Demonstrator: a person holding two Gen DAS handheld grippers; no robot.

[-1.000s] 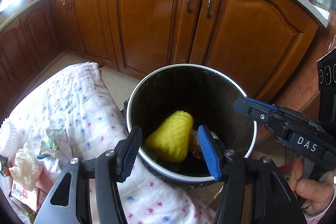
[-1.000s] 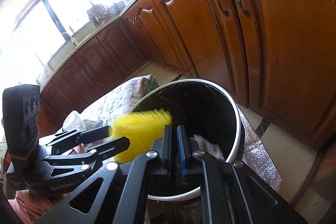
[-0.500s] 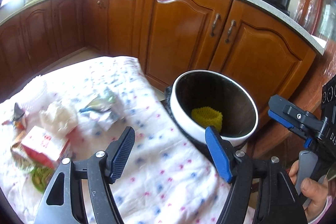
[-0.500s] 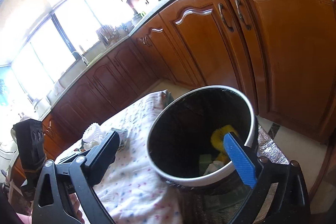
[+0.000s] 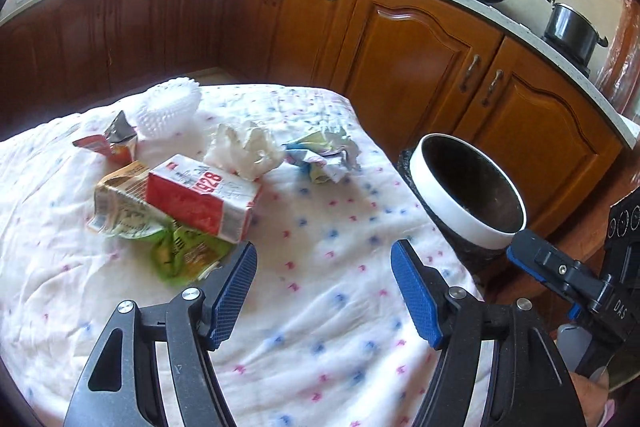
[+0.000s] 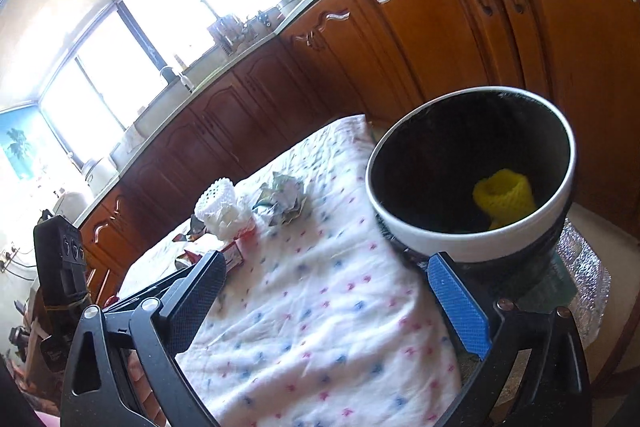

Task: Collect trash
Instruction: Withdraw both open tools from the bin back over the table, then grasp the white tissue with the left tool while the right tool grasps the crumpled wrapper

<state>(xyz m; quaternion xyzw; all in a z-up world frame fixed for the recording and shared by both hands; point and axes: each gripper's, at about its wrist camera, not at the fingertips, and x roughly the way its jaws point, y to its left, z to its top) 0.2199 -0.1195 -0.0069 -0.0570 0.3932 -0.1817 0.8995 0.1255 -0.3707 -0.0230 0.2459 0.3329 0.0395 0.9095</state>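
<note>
1. Starting at far left of the desk (image 5: 340,367) in the left wrist view: a torn red snack wrapper (image 5: 108,143) and a white foam fruit net (image 5: 170,107) lie at the back, well apart from both tongs.
2. Nearer: red-and-white carton (image 5: 202,197) marked "1928" sits on top of a flattened tan wrapper (image 5: 116,205) and a green packet (image 5: 184,253). Carton's long axis runs back-left to front-right.
3. Left tongs (image 5: 324,299) hover over the floral cloth, fingers spread wide, nothing between them. The pile lies ahead and to their left; green packet is just beside the left fingertip, so it's prob. the closest pick.
4. Mid-desk: crumpled white tissue (image 5: 244,147), then a crumpled foil-ish wrapper (image 5: 324,153) nearer the desk's right edge.
5. Trash bin (image 5: 456,215), white rim, stands beside the desk's right edge. Right wrist view shows a yellow foam net (image 6: 504,195) already inside.
6. Right tongs (image 6: 332,295) also spread apart, empty, near the bin; left tongs look nearer the remaining trash, so judging the next grab falls to them.
</note>
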